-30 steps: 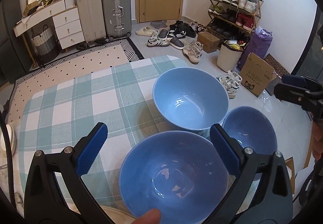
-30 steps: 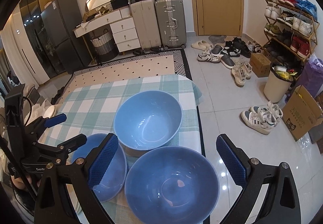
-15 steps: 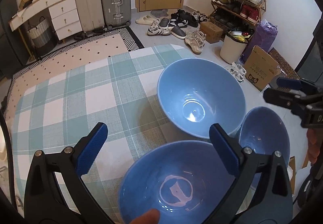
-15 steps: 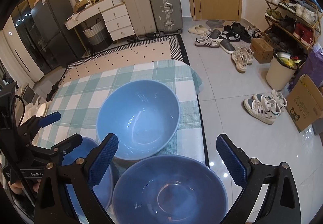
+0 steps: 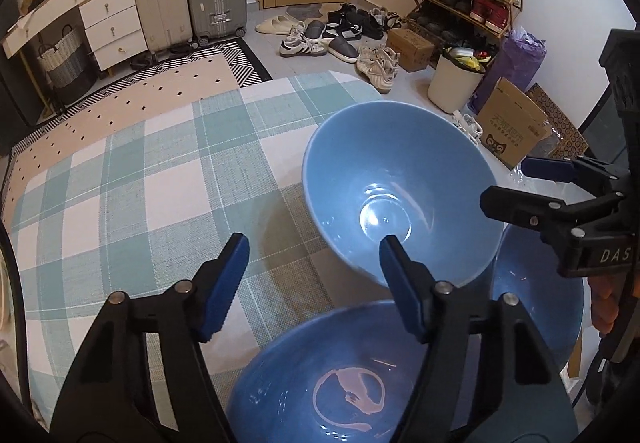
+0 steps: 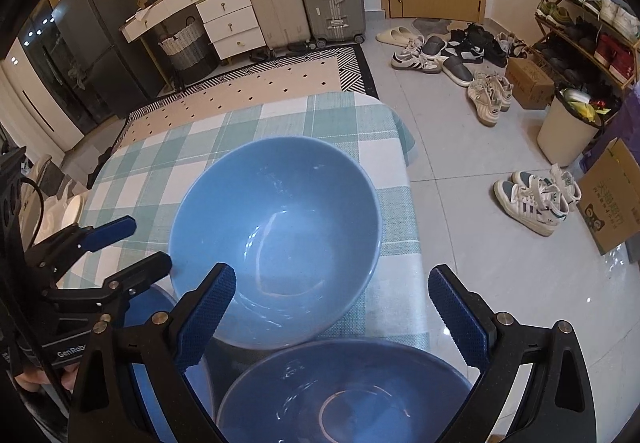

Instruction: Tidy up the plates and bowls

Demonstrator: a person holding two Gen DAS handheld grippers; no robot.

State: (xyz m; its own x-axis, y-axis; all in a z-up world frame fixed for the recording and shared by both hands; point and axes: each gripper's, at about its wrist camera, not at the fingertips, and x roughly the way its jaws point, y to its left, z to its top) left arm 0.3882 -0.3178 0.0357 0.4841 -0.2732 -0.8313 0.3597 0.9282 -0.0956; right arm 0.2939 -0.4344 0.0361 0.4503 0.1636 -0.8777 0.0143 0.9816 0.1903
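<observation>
Blue glazed ceramic is filling both of my views: three round bowls are sitting close together at the corner of a table covered in a teal-and-white checked cloth point(image 5: 152, 179).

My left claw point(image 5: 314, 285) is pointing steeply down, and its jaws have just been closing to roughly half their spread. Nothing is sitting between the blue ribbed pads point(image 5: 224, 283); they are gripping nothing. Directly below and in front of this claw is the near-left blue bowl point(image 5: 340, 383), with a pale ring marking its floor. Just beyond the claw's right finger is the large far blue bowl point(image 5: 400, 195), its rim overlapping the nearer two in this view; whether the rims are actually touching I cannot tell through the fisheye bend.

My right claw point(image 6: 332, 315) is hanging released, jaws spread wide, with nothing clamped. Below it, between and under its fingers, is the near-right blue bowl point(image 6: 352, 395). Ahead of it, the large far bowl point(image 6: 276, 239) is filling the gap between the pads. Off to its left, the other claw point(image 6: 120, 247) is showing in side profile, with a sliver of the near-left bowl point(image 6: 160, 327) beneath it.

From the left camera, the right claw point(image 5: 516, 187) is appearing at the right edge, above the near-right bowl point(image 5: 536, 307).
</observation>
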